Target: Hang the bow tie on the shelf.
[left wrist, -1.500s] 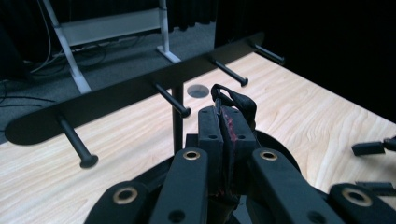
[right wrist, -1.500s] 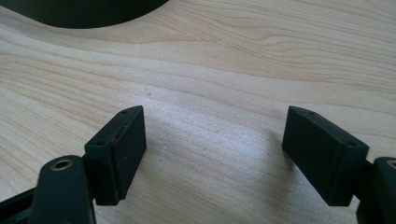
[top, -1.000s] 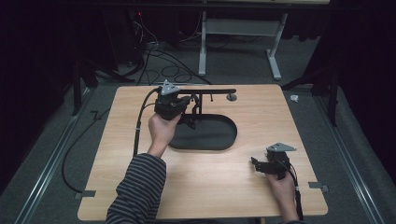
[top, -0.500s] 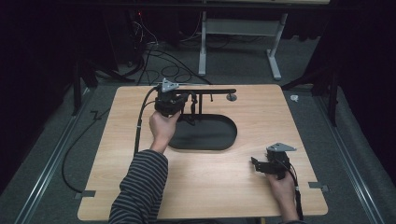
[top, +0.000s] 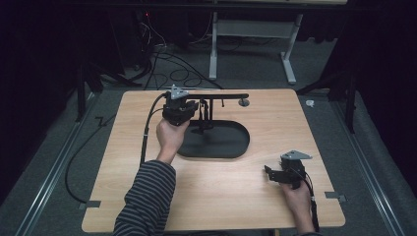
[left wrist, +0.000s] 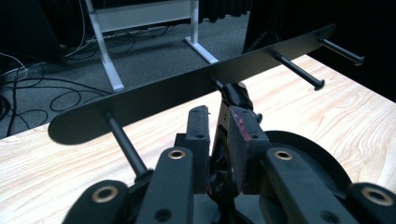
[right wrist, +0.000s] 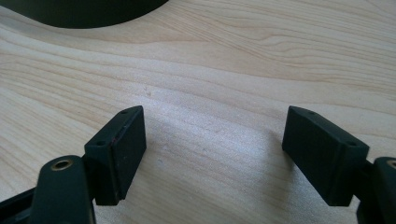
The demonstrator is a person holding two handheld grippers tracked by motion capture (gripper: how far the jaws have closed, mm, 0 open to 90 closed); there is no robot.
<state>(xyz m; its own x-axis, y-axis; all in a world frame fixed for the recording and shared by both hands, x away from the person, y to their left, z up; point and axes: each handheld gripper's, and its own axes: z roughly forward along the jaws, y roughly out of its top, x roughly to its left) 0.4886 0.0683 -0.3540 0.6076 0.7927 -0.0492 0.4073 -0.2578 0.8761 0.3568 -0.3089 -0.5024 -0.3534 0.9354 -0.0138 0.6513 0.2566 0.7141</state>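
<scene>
Your left gripper (top: 194, 109) is letting go of the black peg stand (top: 221, 142). Its jaws have just been opening, and the stand's upright post (left wrist: 236, 95) is sitting loose between the pads (a slim gap is showing on one side). The stand is standing upright on its oval base at the far middle of the table (top: 236, 196). Your right gripper (top: 271, 172) is resting wide open and empty at the near right. The placing is looking done, and backing straight off seems next.

Black peg rack (top: 216, 97) upright on oval base (top: 221, 145), mid-table.
</scene>
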